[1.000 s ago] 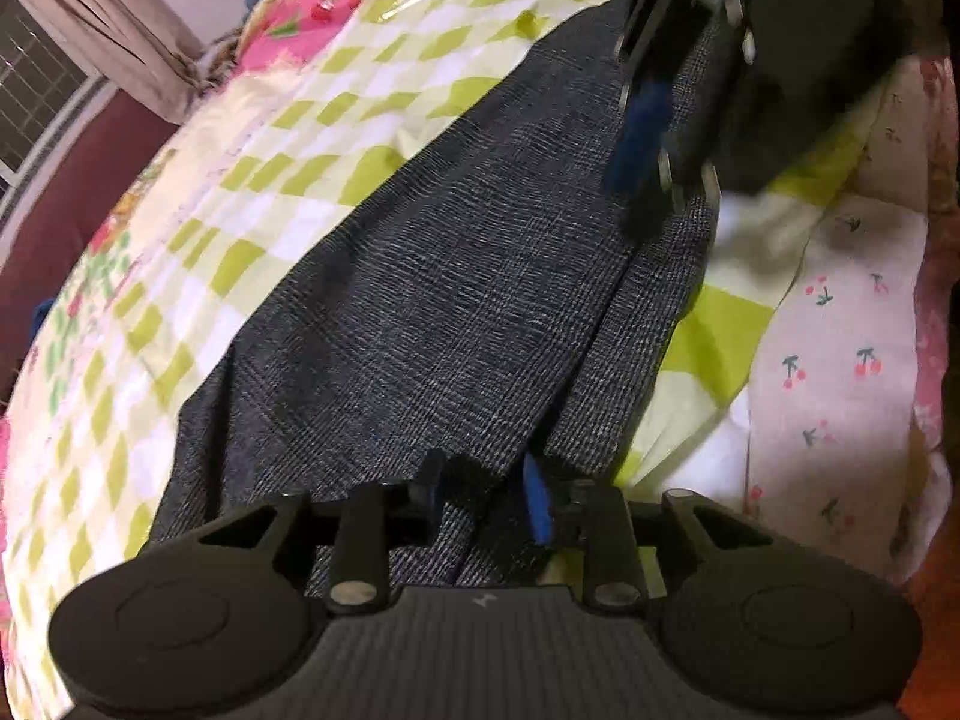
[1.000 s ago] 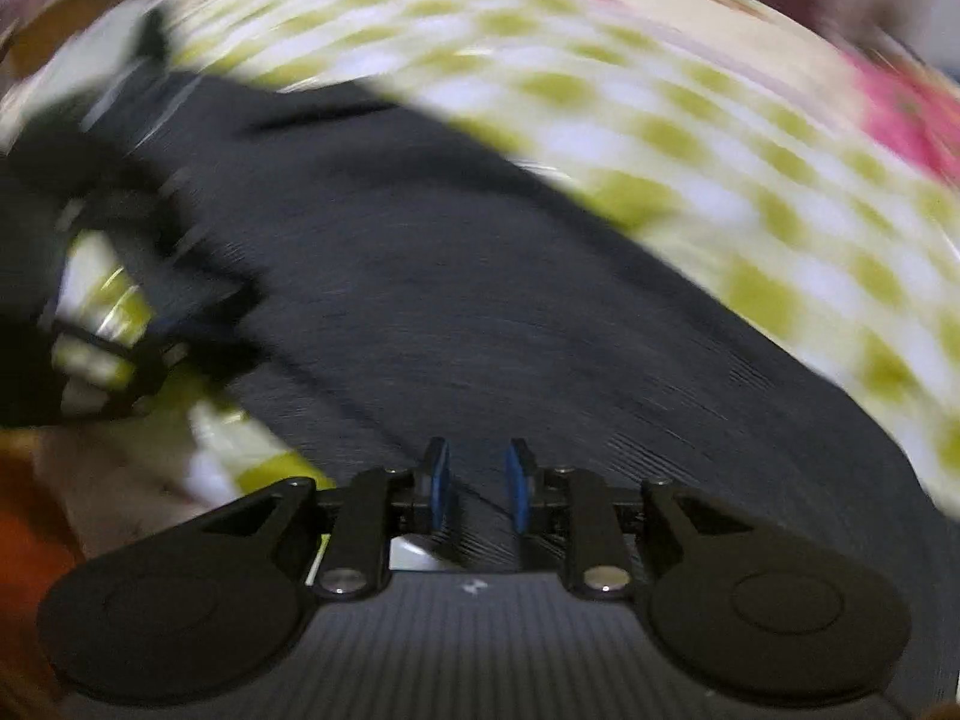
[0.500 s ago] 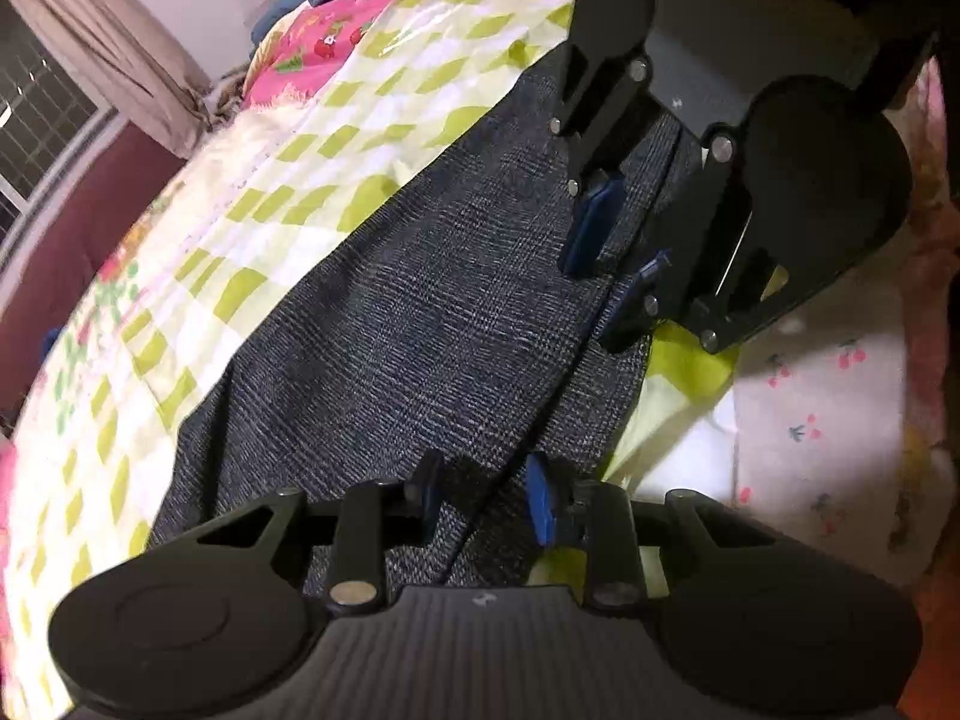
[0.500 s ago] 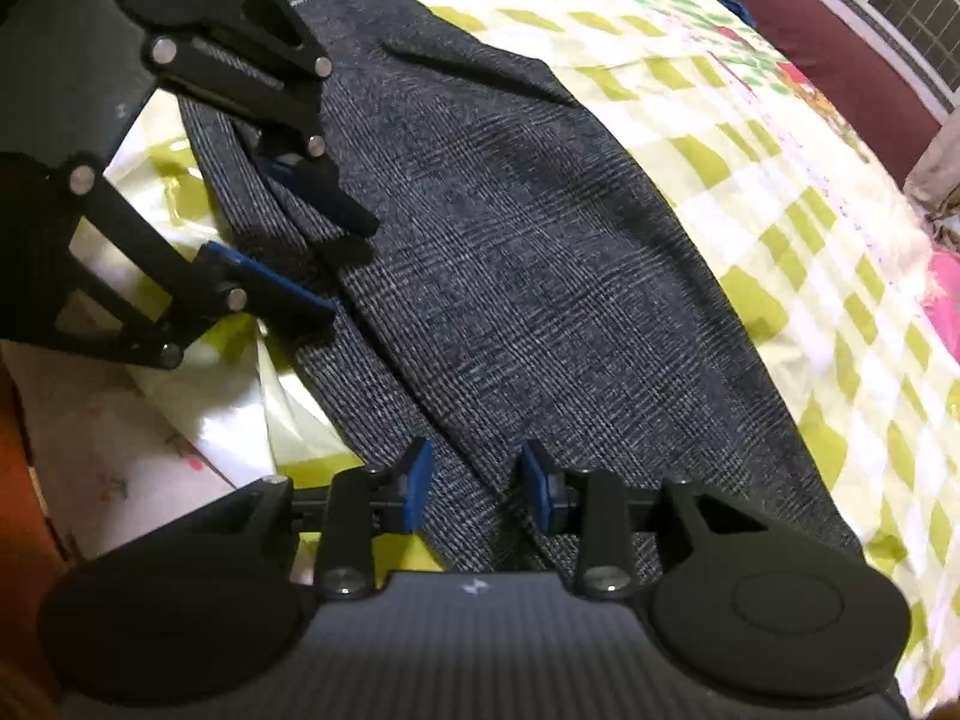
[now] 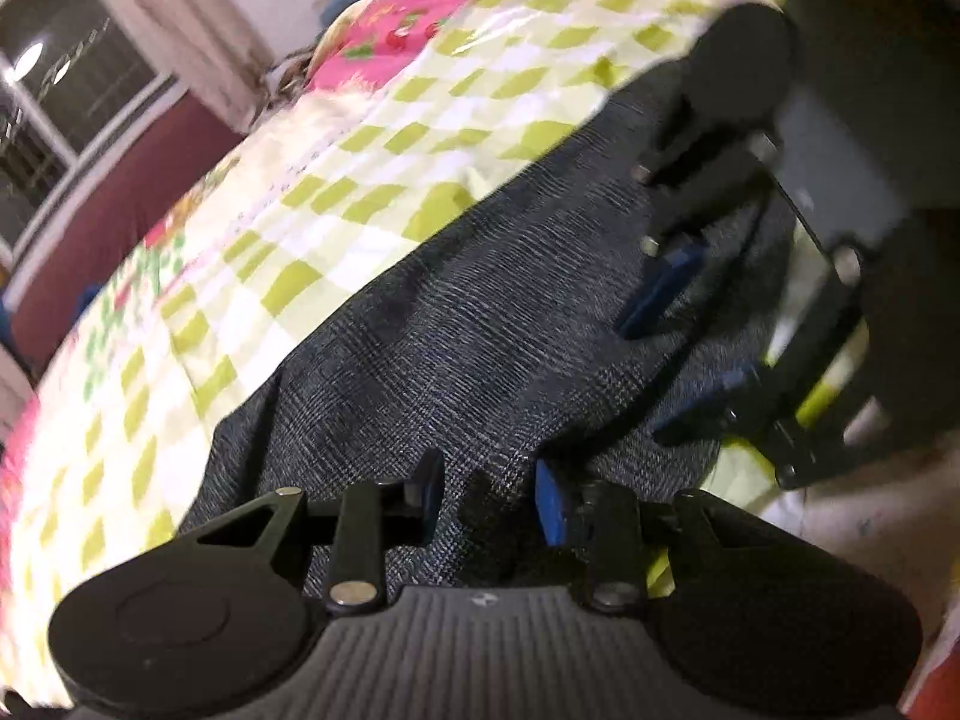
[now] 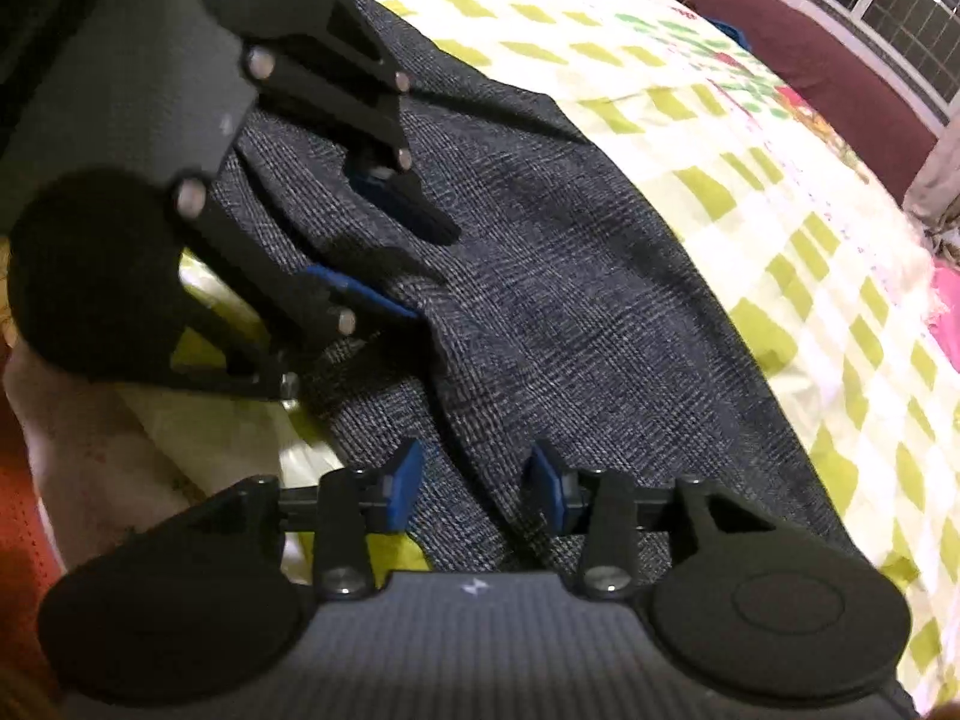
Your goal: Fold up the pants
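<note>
Dark grey checked pants (image 5: 480, 330) lie flat on a bed with a green-and-white checked quilt (image 5: 336, 204); they also fill the right wrist view (image 6: 570, 300). My left gripper (image 5: 489, 501) is open just above the pants' near edge, with cloth between its blue pads. My right gripper (image 6: 474, 480) is open over the pants' edge. Each gripper shows in the other's view: the right one (image 5: 684, 348) and the left one (image 6: 390, 264), both open, fingertips close to a fold of the cloth.
A white cherry-print sheet (image 5: 840, 534) hangs at the bed's edge beside the pants. A pink patterned blanket (image 5: 384, 42) and blue pillow lie at the far end. A maroon wall (image 6: 840, 66) and barred window stand beyond the bed.
The two grippers have moved closer together over the pants' edge. The right gripper's jaws have widened from nearly shut to open.
</note>
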`<state>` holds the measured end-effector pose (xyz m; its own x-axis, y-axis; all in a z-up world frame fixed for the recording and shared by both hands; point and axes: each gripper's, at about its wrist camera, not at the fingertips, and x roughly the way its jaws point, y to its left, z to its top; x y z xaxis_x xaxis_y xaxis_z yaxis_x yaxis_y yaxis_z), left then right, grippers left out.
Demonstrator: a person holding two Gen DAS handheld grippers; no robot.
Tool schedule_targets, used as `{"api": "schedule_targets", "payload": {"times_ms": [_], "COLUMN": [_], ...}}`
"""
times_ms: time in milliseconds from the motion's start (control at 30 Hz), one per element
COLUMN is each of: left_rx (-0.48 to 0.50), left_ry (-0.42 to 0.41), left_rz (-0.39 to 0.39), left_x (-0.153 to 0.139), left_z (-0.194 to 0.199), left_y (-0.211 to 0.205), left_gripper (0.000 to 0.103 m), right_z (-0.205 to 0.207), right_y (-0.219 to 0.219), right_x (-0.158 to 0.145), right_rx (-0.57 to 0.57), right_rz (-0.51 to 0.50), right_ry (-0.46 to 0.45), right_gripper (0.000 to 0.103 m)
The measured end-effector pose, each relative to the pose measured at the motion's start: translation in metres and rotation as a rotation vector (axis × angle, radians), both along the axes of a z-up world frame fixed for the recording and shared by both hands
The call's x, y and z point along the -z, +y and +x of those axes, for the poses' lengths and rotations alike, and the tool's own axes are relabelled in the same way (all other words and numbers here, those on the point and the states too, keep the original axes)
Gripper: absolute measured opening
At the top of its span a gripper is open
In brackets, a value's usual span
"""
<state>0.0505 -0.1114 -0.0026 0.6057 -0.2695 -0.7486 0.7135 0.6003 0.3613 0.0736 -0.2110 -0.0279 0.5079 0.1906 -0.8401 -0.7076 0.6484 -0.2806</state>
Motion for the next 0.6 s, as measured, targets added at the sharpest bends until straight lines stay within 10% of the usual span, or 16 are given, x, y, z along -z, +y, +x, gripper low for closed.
{"api": "schedule_targets", "payload": {"times_ms": [100,167,467,600], "left_rx": [-0.016,-0.006,0.135,0.061], "left_ry": [0.016,0.028,-0.131,-0.037], "left_rz": [-0.036,-0.053,0.083,0.081], "left_x": [-0.007,-0.011,0.006,0.005], "left_z": [0.005,0.006,-0.033,-0.018], "left_y": [0.005,0.009,-0.009,-0.005], "left_gripper": [0.050,0.050,0.070,0.035], "right_z": [0.006,0.015,0.034,0.023], "right_y": [-0.001,-0.006,-0.027,-0.028], "right_x": [0.003,-0.004,-0.051,-0.057], "right_rx": [0.063,0.119,0.263,0.226], "right_rz": [-0.021,0.007,0.189,0.178], "right_ry": [-0.046,-0.038,0.093,0.120], "right_gripper": [0.037,0.004,0.004,0.004]}}
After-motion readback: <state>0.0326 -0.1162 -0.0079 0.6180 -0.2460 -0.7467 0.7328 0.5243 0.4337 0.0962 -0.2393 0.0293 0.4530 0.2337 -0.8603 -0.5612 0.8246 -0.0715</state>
